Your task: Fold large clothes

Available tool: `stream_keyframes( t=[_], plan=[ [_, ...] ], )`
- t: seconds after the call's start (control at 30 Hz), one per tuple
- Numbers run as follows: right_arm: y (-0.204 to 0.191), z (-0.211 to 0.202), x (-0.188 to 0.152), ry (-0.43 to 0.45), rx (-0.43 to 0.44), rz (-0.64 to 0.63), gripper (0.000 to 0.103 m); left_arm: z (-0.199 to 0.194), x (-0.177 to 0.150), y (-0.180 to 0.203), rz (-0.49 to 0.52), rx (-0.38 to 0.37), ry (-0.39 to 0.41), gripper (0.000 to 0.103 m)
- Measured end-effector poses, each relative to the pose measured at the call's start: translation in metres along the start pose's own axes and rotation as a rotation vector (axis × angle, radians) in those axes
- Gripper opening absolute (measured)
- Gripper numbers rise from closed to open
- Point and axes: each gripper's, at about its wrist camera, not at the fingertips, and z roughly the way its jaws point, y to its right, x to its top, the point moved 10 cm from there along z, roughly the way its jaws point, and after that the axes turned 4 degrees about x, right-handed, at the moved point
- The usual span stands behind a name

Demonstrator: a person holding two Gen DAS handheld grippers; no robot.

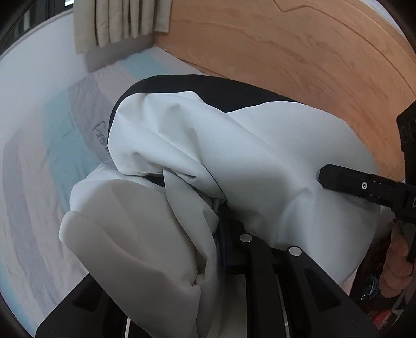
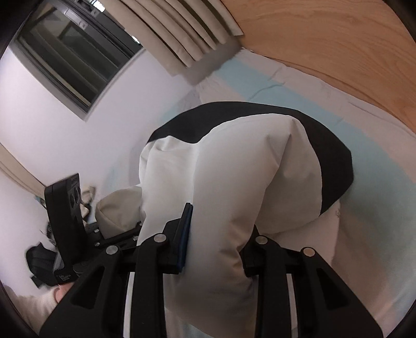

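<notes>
You had a bed with a pale sheet striped in light blue and grey (image 1: 39, 161) under both tools, and the large white garment of smooth fabric with a black panel (image 1: 260, 145) was bunched over the sheet near the head edge of the bed, just in front of the curved light wooden headboard (image 1: 299, 52). At the far left corner of the bed, pleated beige curtains (image 1: 122, 20) hung beside the headboard, and in your right wrist view a dark-framed window (image 2: 72, 59) sat in the white wall to the left of them. Your left gripper (image 1: 221, 221) was nearly closed on a gathered fold of the white fabric, which spilled over its left finger and hid most of it; the blue-edged pad of the other finger pressed into the cloth. The black panel (image 2: 335, 169) lay along the garment's far side, toward the headboard. Your right gripper (image 2: 215, 234) stood at a narrow opening, clamped on a thick roll of the same white cloth that ran between its fingers and rose in a hump in front of it. In the left wrist view, that right tool's black finger (image 1: 338, 179) dug into the garment's right side, and your hand (image 1: 395, 262) wrapped its handle near the right edge of the bed.
</notes>
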Motion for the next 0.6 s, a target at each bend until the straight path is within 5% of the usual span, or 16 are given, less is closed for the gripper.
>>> stream_keyframes(
  t=[0.6],
  plan=[
    [0.043,0.032,-0.024,-0.080,-0.165,-0.080,0.028,0.091,-0.041,0.004,0.036,0.048,-0.125,0.017]
  ],
)
